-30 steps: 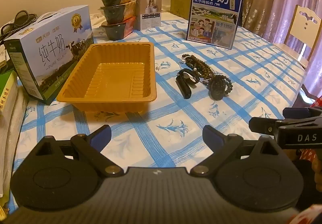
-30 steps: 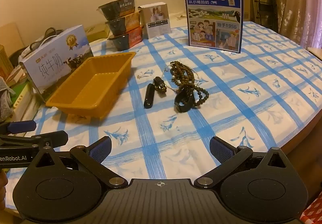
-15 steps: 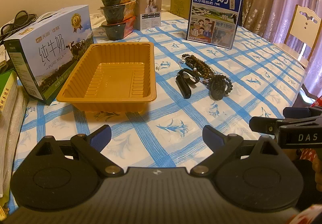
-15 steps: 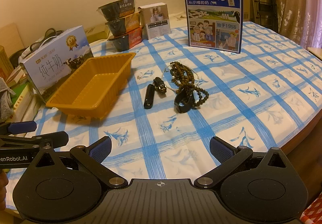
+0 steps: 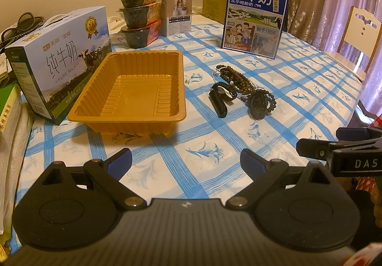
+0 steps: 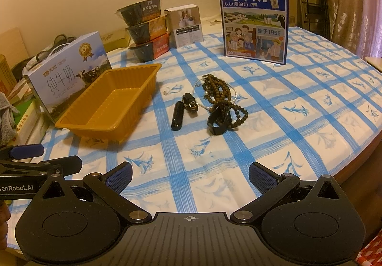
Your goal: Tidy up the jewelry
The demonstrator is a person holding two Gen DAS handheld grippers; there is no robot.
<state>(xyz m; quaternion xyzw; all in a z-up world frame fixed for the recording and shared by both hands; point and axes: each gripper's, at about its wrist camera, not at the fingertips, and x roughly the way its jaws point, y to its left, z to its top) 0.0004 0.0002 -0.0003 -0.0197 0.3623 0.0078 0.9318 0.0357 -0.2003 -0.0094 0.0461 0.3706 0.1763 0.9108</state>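
An empty orange plastic tray (image 5: 133, 89) (image 6: 112, 103) sits on the blue-checked tablecloth. To its right lies a heap of jewelry: brown bead strings (image 5: 236, 77) (image 6: 216, 89), a black watch (image 5: 220, 96) (image 6: 183, 108), a black band (image 5: 259, 104) (image 6: 218, 120) and a thin pearl strand (image 6: 235, 94). My left gripper (image 5: 185, 161) is open and empty near the table's front edge, short of the tray. My right gripper (image 6: 189, 176) is open and empty, short of the jewelry. Each gripper shows at the edge of the other's view, the right one (image 5: 334, 149) and the left one (image 6: 40, 161).
A pale blue milk carton box (image 5: 59, 58) stands left of the tray. Stacked black food bowls (image 5: 138, 13), a small white box (image 5: 179, 15) and a dark blue milk box (image 5: 255, 20) stand behind. A white chair (image 5: 358, 34) is at the far right. Books (image 5: 9, 108) lie left.
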